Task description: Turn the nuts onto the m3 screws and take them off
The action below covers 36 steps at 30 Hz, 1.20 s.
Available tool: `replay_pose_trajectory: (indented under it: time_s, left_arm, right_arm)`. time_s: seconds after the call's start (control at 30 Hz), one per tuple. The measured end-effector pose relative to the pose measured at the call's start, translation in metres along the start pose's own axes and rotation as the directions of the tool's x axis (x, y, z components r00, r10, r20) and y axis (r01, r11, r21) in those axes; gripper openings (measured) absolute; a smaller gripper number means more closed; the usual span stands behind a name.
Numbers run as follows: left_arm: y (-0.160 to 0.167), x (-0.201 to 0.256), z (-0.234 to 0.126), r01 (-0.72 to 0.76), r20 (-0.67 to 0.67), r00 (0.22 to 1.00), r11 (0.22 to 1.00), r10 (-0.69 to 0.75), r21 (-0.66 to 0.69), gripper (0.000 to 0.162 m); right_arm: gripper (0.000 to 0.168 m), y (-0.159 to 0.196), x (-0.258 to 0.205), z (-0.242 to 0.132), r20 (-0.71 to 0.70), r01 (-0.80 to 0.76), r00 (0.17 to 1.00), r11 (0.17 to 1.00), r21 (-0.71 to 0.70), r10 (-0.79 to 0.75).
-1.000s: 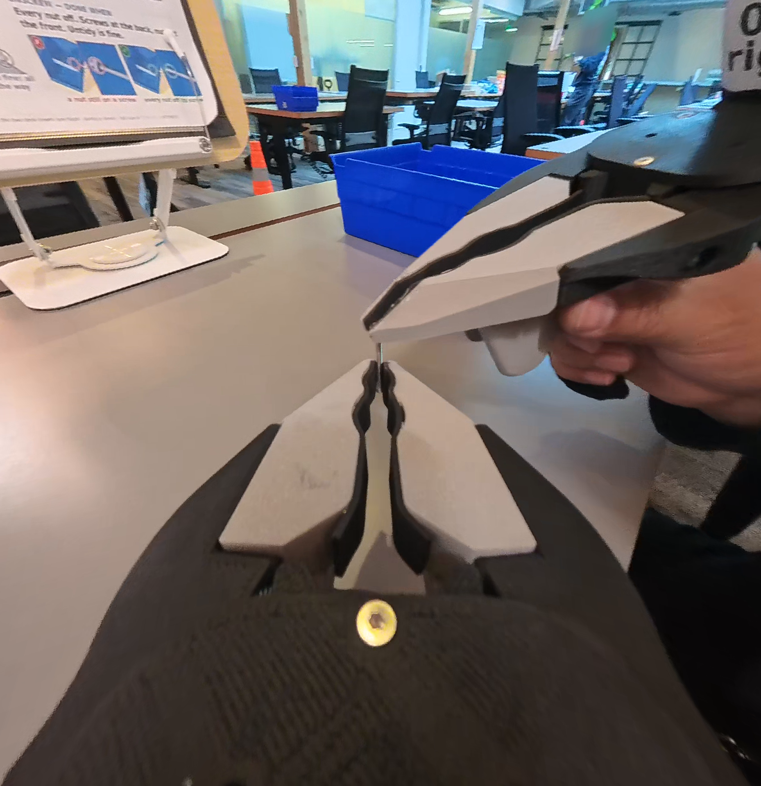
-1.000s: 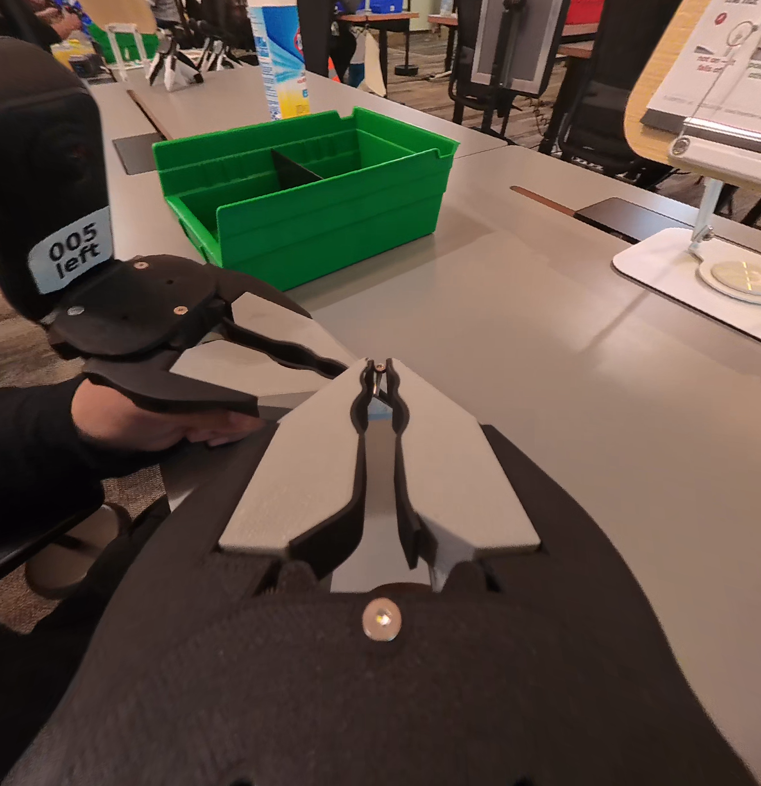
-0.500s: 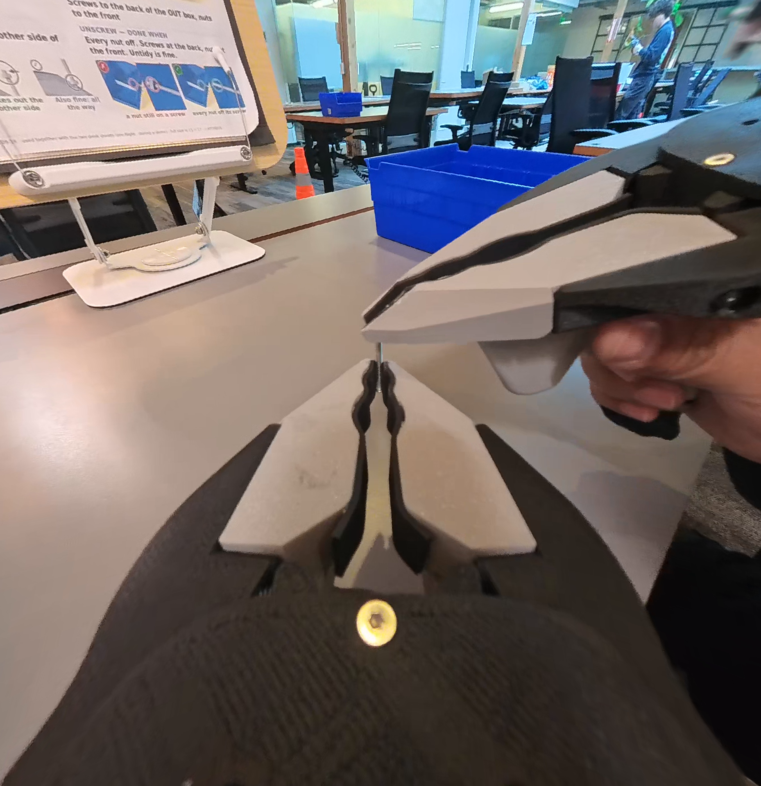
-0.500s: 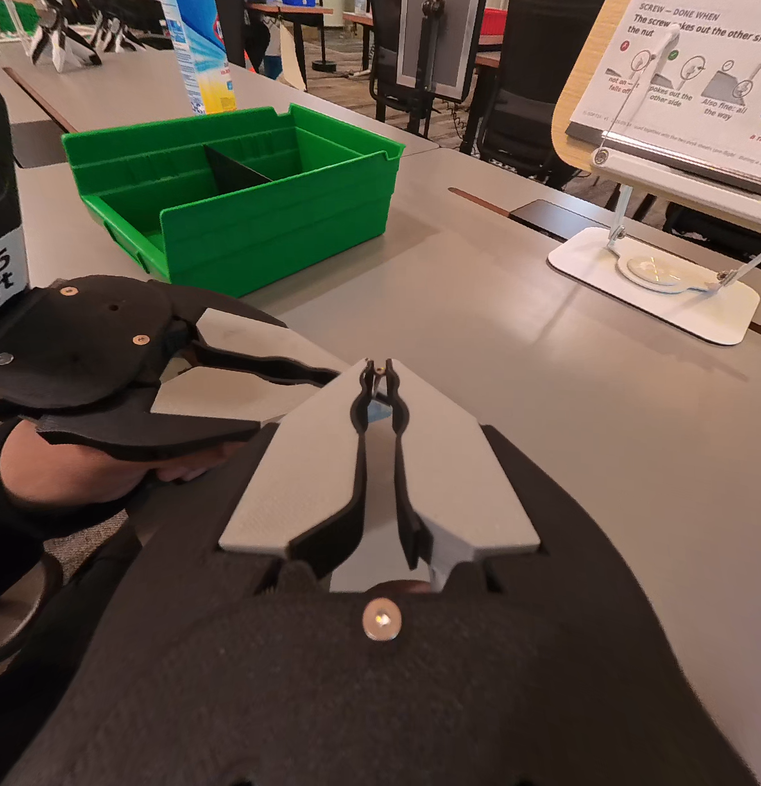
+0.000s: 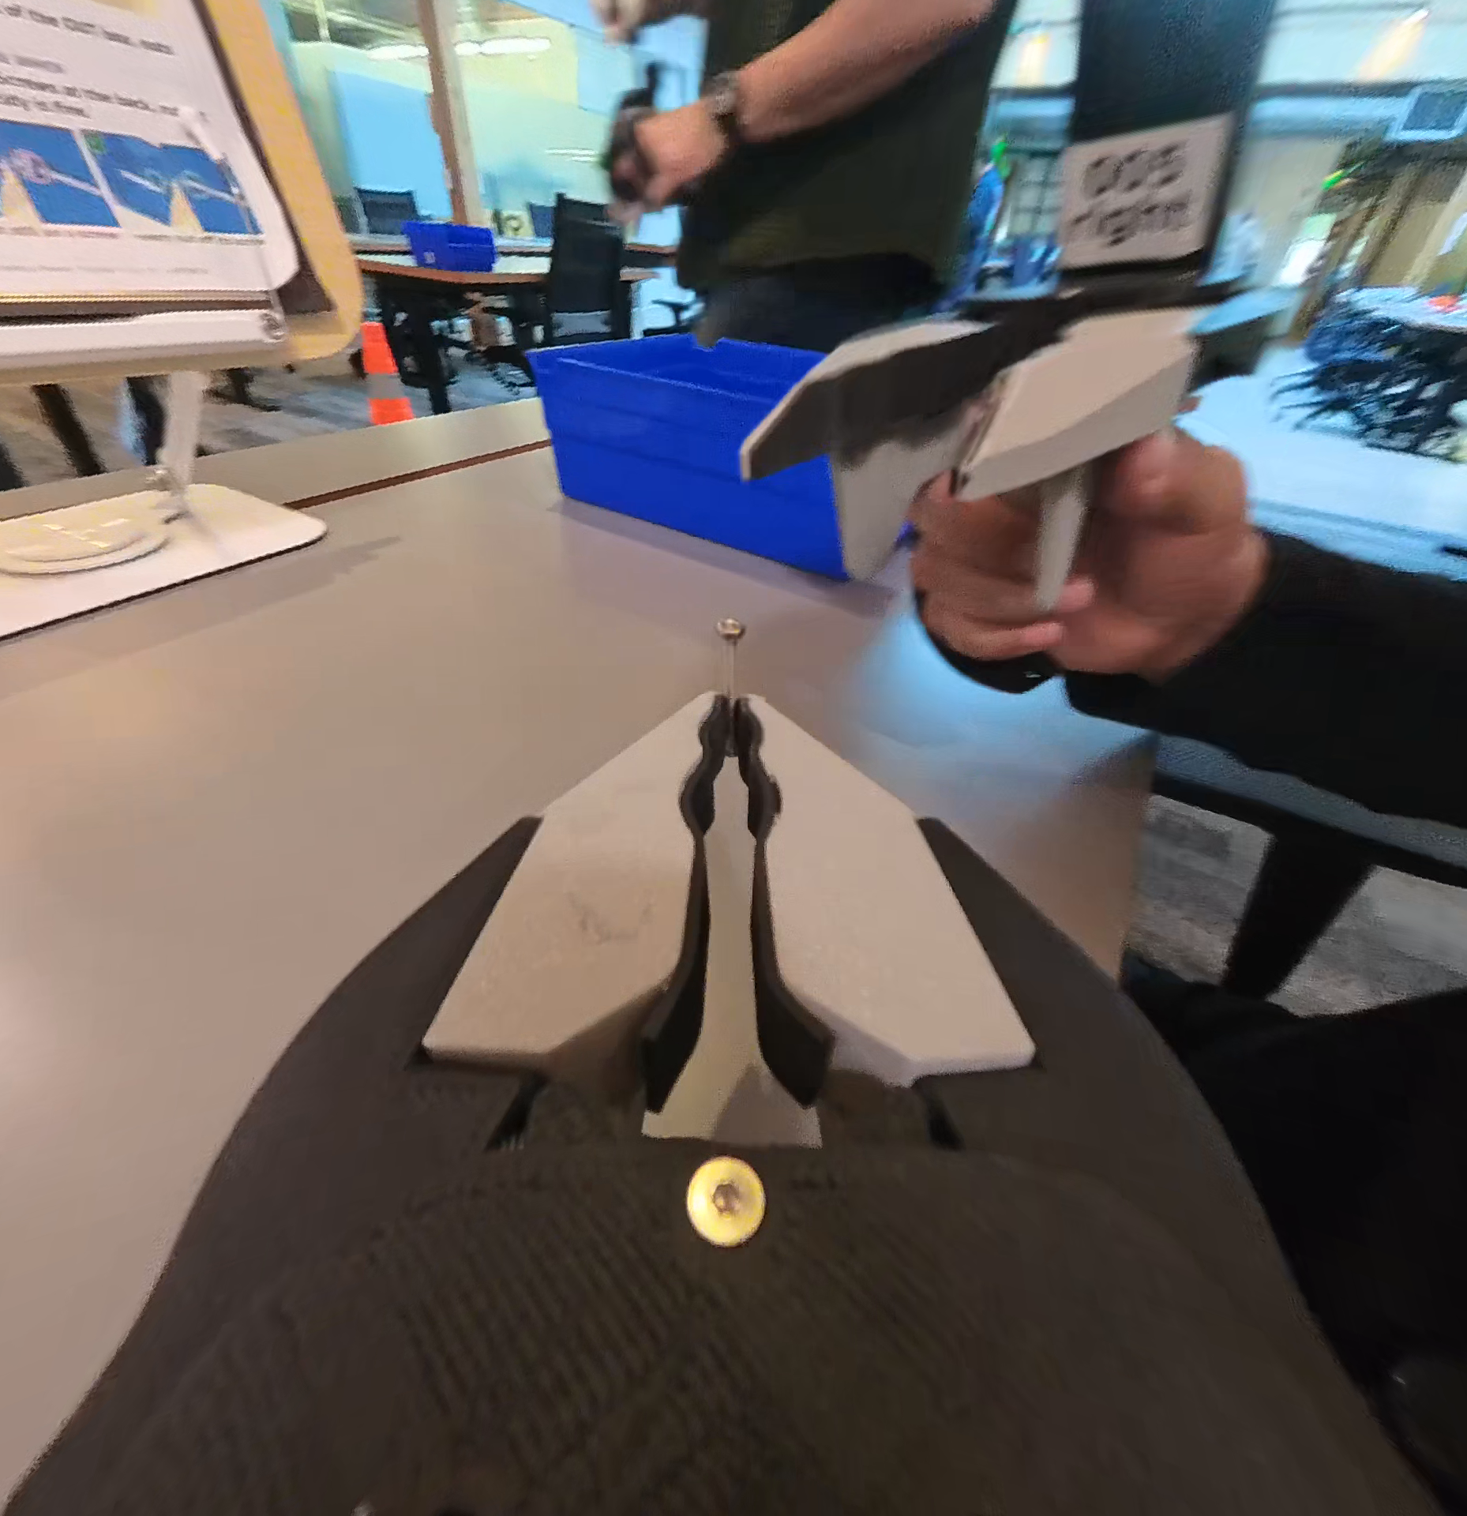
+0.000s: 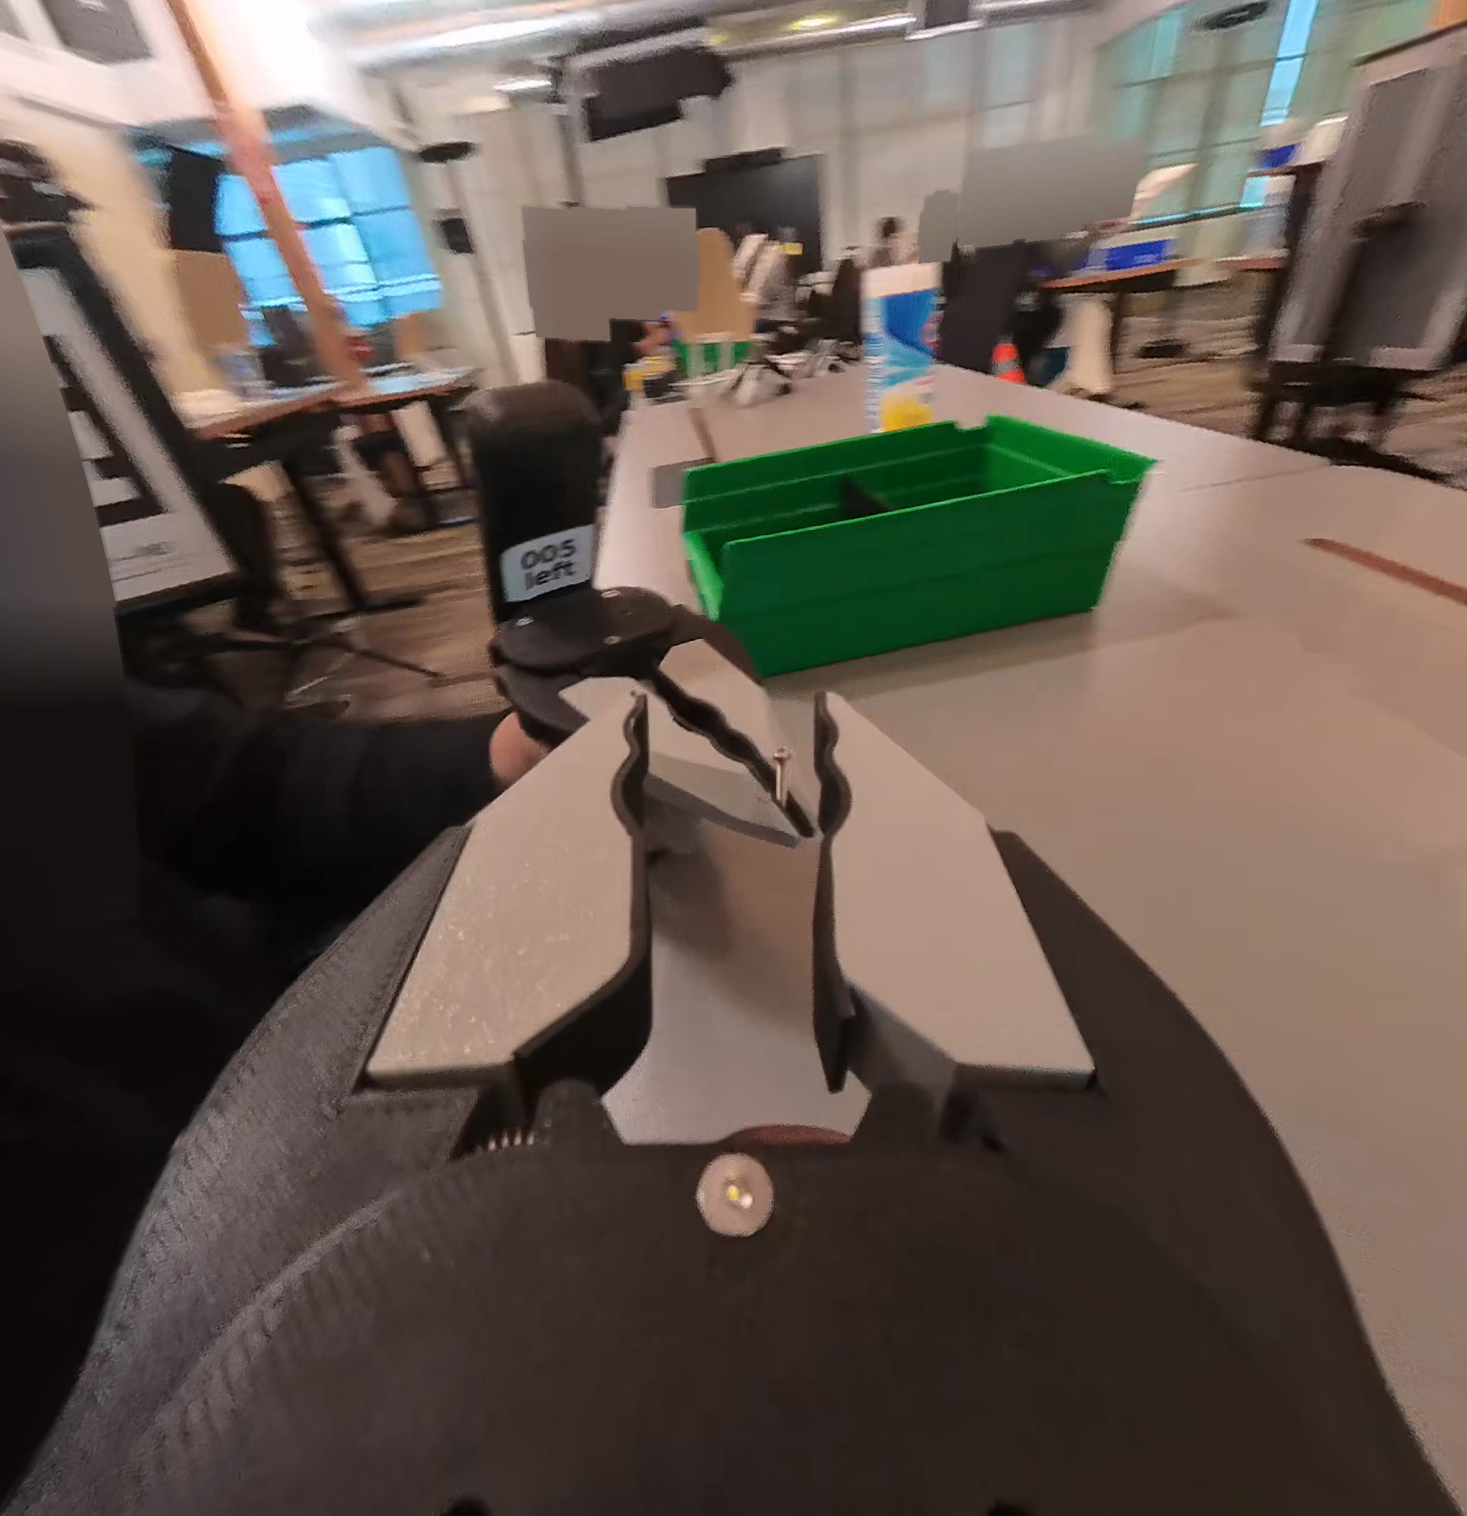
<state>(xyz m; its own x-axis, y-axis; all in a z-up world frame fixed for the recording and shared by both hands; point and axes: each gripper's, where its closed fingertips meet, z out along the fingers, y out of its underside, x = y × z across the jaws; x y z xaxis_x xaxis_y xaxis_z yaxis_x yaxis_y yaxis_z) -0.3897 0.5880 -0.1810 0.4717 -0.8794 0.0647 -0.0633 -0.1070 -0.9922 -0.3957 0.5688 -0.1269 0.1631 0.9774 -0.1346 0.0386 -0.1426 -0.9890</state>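
Note:
My left gripper (image 5: pixel 728 707) is shut on the lower end of a thin m3 screw (image 5: pixel 728 668) that stands upright from its tips over the grey table (image 5: pixel 304 738). A small round end, head or nut I cannot tell, tops the screw. My right gripper (image 6: pixel 728 722) is open and empty, its fingers wide apart. In the left wrist view the right gripper (image 5: pixel 861 459) is raised to the upper right, clear of the screw. The right wrist view shows the left gripper (image 6: pixel 714 763) holding the screw (image 6: pixel 783 775) just beyond my right fingertips.
A blue bin (image 5: pixel 689 443) stands on the table behind the screw. A green divided bin (image 6: pixel 902 541) sits farther along the table with a wipes canister (image 6: pixel 898 361) behind it. A white document stand (image 5: pixel 123 525) is at the left. A person (image 5: pixel 837 164) stands behind the blue bin. One gripper's finger ends stand about 6 centimeters off the other's.
My right gripper has opened, let go of the screw's top end and drawn back up and away. My left gripper still holds the screw upright.

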Motion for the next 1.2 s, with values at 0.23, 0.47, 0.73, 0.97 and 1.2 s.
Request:
replay_pose_trajectory:
  time_s: [0.23,0.47,0.73,0.97,1.2]
  left_arm:
    - [-0.012,0.021,-0.009,0.015,-0.203,0.979,0.996,0.004,0.093,0.000]
    - [-0.006,0.029,-0.003,-0.063,-0.216,0.974,0.996,0.075,0.062,0.000]
    - [-0.007,0.028,-0.003,-0.055,-0.214,0.975,0.997,0.067,0.062,0.000]
    - [-0.007,0.027,-0.003,-0.052,-0.204,0.977,0.997,0.065,0.065,0.000]
    - [-0.007,0.026,-0.003,-0.050,-0.198,0.978,0.997,0.061,0.063,0.000]
  right_arm:
    - [0.037,0.006,-0.005,0.005,0.267,0.008,0.964,1.000,-0.012,-0.005]
    - [0.037,0.019,-0.019,0.016,0.358,0.075,0.933,0.994,-0.074,-0.044]
    - [0.030,0.023,-0.028,0.018,0.389,0.086,0.920,0.993,-0.078,-0.049]
    - [0.026,0.024,-0.024,0.014,0.363,0.077,0.931,0.994,-0.077,-0.044]
    - [0.024,0.028,-0.018,0.009,0.324,0.093,0.944,0.992,-0.091,-0.059]
